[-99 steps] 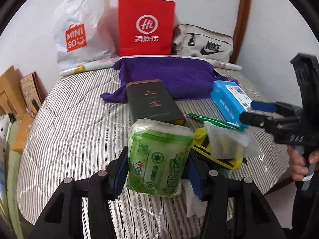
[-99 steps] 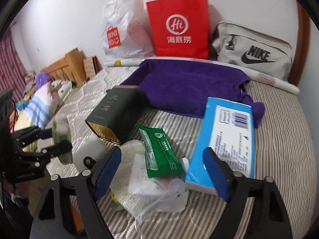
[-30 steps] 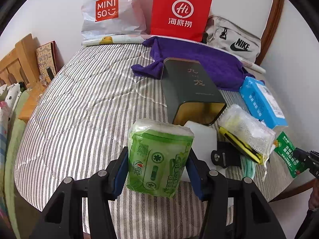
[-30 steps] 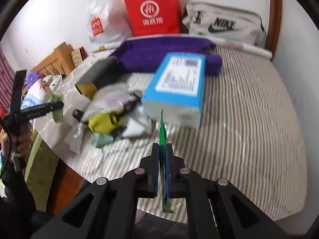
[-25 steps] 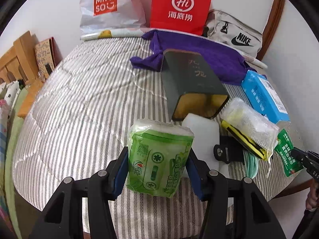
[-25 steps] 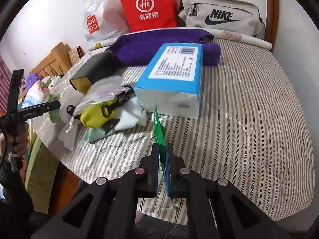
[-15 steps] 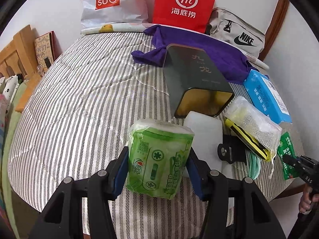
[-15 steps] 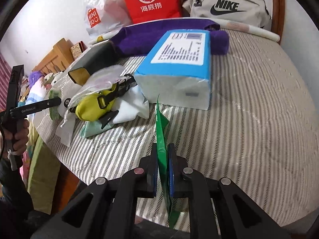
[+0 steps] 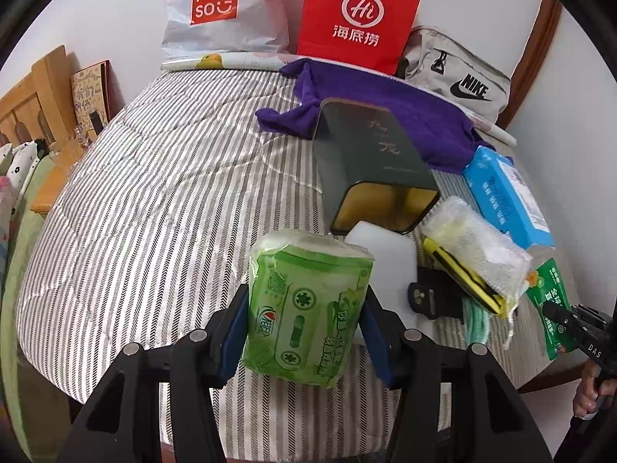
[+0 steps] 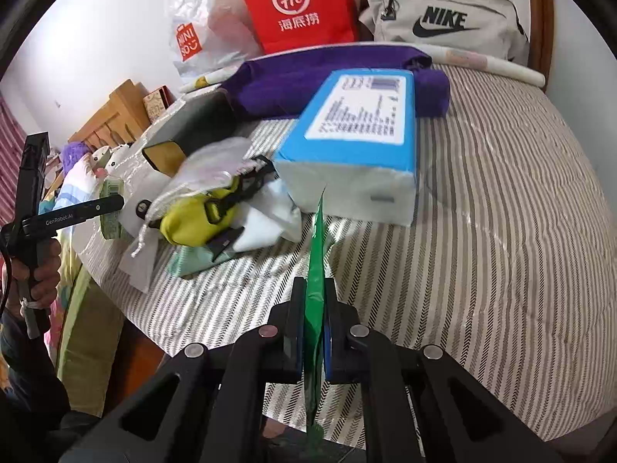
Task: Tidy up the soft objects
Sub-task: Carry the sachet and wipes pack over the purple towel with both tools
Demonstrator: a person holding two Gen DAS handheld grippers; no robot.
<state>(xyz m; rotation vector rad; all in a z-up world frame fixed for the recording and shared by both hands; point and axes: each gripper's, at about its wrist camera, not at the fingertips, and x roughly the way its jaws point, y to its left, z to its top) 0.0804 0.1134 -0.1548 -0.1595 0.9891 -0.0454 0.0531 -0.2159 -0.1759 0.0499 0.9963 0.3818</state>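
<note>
At eleven o'clock we read "MINISO" on the white plastic bag (image 9: 216,7), and at twelve "Hi" above "海底捞" on the red paper bag (image 9: 356,19). At one o'clock the grey pouch (image 9: 459,73) carries "NIKE". In the right wrist view the left gripper (image 10: 112,204) reads "GenRobot.AI".

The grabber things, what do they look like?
Both are black plastic. The left gripper and right gripper have blue pads inside angular fingers, with silver round bolts. One handle reads "GenRobot.AI" in white. A bare hand grips it.
</note>
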